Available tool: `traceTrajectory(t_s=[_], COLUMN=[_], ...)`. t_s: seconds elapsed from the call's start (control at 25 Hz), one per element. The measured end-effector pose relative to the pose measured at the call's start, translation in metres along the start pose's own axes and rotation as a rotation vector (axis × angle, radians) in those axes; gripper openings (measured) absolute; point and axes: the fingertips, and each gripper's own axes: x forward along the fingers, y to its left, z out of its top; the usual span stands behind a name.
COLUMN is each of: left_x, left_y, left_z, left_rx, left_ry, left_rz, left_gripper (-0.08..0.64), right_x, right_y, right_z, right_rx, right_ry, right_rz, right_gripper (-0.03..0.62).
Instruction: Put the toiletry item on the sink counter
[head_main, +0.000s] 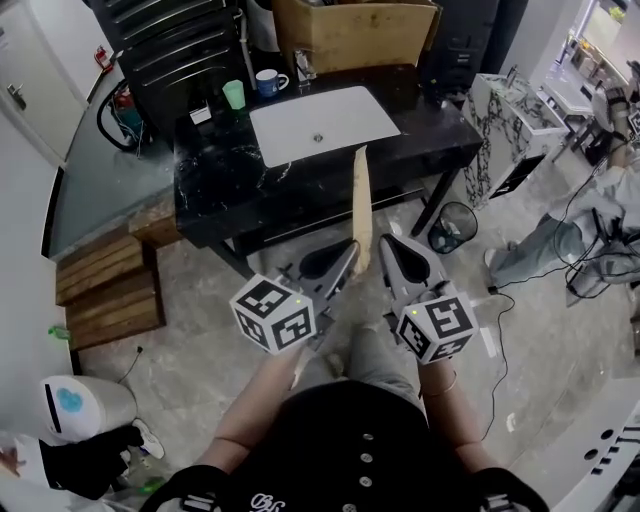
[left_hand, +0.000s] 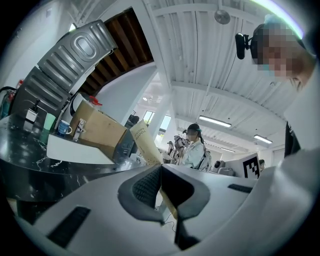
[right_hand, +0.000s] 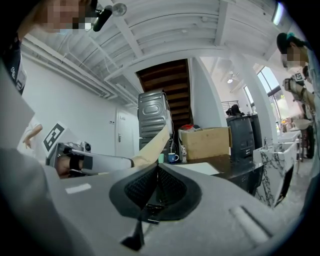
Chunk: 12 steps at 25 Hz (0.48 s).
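A long tan toothpaste box (head_main: 360, 205) sticks up from my left gripper (head_main: 349, 252), which is shut on its lower half. In the left gripper view the box (left_hand: 145, 142) rises from between the closed pads. The box's top end overlaps the front edge of the black marble sink counter (head_main: 220, 180), which holds a white basin (head_main: 322, 122); the box is held in the air in front of the counter. My right gripper (head_main: 389, 244) is just right of the box, shut with nothing in it. In the right gripper view the box (right_hand: 152, 142) slants across at left.
A green cup (head_main: 234, 94), a blue mug (head_main: 270, 82) and a cardboard box (head_main: 355, 30) stand at the counter's back. A black waste bin (head_main: 456, 225) sits right of the counter, wooden steps (head_main: 105, 285) to its left. Another person (head_main: 590, 220) stands at far right.
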Motion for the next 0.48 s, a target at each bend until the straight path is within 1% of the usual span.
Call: traceTrajectory(t_s=[0.28, 0.48], left_x=[0.031, 0.07], left_y=[0.03, 0.06], left_z=[0.004, 0.016], left_rx=[-0.006, 0.002], left_ry=[-0.001, -0.004], left_rz=[0.015, 0.024], left_gripper=[0.012, 0.011], right_x=[0.035, 0.068], right_y=[-0.027, -0.067], right_z=[0.003, 0.01], right_rx=[-0.01, -0.015], right_ry=[0.0, -0.007], right_rz=[0.021, 0.032], right_gripper=[0.003, 0.004])
